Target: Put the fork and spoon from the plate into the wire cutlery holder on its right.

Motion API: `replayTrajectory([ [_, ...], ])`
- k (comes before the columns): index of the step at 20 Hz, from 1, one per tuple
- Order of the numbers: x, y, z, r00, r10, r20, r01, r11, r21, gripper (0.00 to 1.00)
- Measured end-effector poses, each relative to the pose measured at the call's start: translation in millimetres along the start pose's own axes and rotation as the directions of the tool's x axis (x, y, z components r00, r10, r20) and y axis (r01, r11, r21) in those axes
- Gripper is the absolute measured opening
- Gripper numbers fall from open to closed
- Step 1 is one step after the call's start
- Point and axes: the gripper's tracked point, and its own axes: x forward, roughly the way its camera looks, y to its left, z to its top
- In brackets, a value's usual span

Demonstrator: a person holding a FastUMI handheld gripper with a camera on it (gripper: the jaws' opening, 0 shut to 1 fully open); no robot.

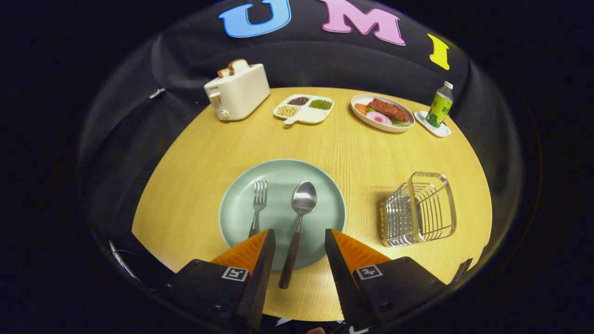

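Gripper [299,239] apart, empty, straddling spoon [299,218] handle at plate [282,213] near rim. Fork [258,204] lies just left on plate. Holder [420,208] right, on surface. Advice: lower squarely, pinch handle mid-length, lift level, avoid nudging fork.

A round wooden table [325,144] with pale grain stands in a dark booth, a black cloth wall [301,60] hanging in soft folds close behind it. Light falls from above — the tabletop glows warm yellow while the space around its rim drops into shadow. Along the far edge stand a white toaster [237,92] holding bread, a divided tray [304,109] of beans, a dish [382,113] of food and a green bottle [440,105] on a small white coaster [432,124].
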Motion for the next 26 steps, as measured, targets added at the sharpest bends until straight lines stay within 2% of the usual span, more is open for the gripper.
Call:
replayTrajectory([
  [2, 16.3, -3.3, -11.1, 0.998, -0.032, -0.047, 0.033, 0.999, 0.010, 0.67],
  [4, 31.0, -3.8, -21.1, 0.995, -0.055, -0.085, 0.056, 0.998, 0.011, 0.46],
  [6, 40.6, -4.6, -23.1, 0.991, -0.079, -0.104, 0.080, 0.997, 0.003, 0.45],
  [7, 44.3, -1.4, -24.5, 0.990, -0.076, -0.120, 0.078, 0.997, 0.011, 0.39],
  [8, 49.7, -2.4, -26.5, 0.986, -0.088, -0.142, 0.090, 0.996, 0.010, 0.38],
  [9, 45.8, -5.2, -21.6, 0.985, -0.112, -0.134, 0.114, 0.994, 0.004, 0.30],
  [11, 50.4, -7.4, -23.2, 0.985, -0.105, -0.138, 0.104, 0.994, -0.017, 0.13],
  [13, 45.8, -11.0, -23.8, 0.983, -0.110, -0.149, 0.108, 0.994, -0.018, 0.08],
  [17, 23.0, -13.7, -7.1, 0.993, -0.050, -0.107, 0.054, 0.998, 0.036, 0.08],
  [20, -18.5, -15.6, 11.0, 0.994, 0.054, -0.097, -0.047, 0.997, 0.067, 0.08],
  [22, -50.3, -34.7, 24.3, 0.988, 0.104, -0.111, -0.100, 0.994, 0.043, 0.07],
  [26, -91.0, -111.8, 41.0, 0.978, 0.072, -0.195, -0.085, 0.995, -0.060, 0.07],
])
